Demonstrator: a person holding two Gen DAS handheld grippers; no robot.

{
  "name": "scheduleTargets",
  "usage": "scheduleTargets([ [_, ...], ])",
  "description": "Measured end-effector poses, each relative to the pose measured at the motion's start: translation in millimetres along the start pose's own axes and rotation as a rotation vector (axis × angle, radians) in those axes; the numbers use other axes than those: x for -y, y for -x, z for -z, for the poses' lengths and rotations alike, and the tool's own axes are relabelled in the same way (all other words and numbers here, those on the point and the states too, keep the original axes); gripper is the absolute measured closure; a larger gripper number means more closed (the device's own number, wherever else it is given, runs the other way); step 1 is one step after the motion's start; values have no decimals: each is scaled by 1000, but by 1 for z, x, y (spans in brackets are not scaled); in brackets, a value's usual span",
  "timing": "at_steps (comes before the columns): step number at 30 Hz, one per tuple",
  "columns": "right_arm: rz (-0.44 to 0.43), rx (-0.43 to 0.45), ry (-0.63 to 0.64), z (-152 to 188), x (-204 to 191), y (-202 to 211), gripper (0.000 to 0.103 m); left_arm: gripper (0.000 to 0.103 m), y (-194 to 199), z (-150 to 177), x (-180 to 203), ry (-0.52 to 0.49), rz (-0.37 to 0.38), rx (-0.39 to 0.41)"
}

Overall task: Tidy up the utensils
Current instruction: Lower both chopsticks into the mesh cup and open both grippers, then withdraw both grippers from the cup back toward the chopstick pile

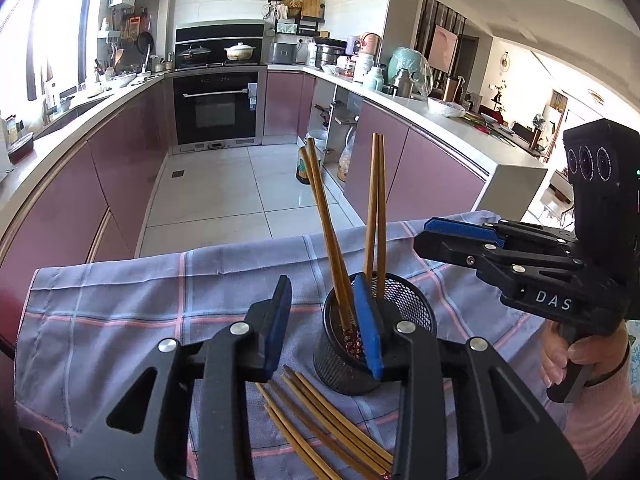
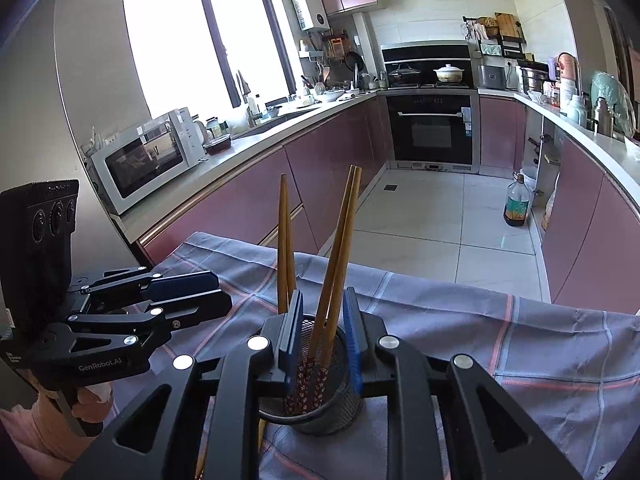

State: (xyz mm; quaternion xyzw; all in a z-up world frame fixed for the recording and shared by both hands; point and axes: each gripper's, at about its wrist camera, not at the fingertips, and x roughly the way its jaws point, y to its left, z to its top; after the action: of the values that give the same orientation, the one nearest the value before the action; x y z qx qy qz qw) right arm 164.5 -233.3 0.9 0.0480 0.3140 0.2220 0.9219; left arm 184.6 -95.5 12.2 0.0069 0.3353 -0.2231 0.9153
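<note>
Four chopsticks (image 1: 344, 240) stand tilted in the mesh cup (image 1: 404, 312), which sits on the checked cloth (image 1: 120, 312) toward its far edge; you can see their patterned ends through the mesh. More chopsticks (image 1: 320, 420) lie loose on the cloth at the near edge, just beside the cup. Your left gripper (image 1: 322, 328) hangs over that loose bundle with its jaws wide and nothing between them, its right pad (image 1: 368, 332) in front of the cup. Your right gripper (image 2: 320, 332) has its jaws part open, straddling the cup's rim with two standing chopsticks between the pads, gripping nothing.
</note>
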Motion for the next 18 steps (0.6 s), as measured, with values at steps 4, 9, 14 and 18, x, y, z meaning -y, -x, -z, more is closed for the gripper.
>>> scheduleTargets([
  [4, -7, 13, 0, 5, -3, 4, 78, 60, 6, 9, -1, -1, -22, 25],
  [9, -34, 42, 10, 15, -14, 16, 73, 53, 14, 21, -10, 14, -43, 43],
  [14, -78, 54, 58, 29, -28, 33, 68, 49, 27, 40, -23, 31, -75, 58],
  [18, -110, 19, 80, 45, -38, 34, 67, 49, 34, 57, -33, 48, -94, 52],
])
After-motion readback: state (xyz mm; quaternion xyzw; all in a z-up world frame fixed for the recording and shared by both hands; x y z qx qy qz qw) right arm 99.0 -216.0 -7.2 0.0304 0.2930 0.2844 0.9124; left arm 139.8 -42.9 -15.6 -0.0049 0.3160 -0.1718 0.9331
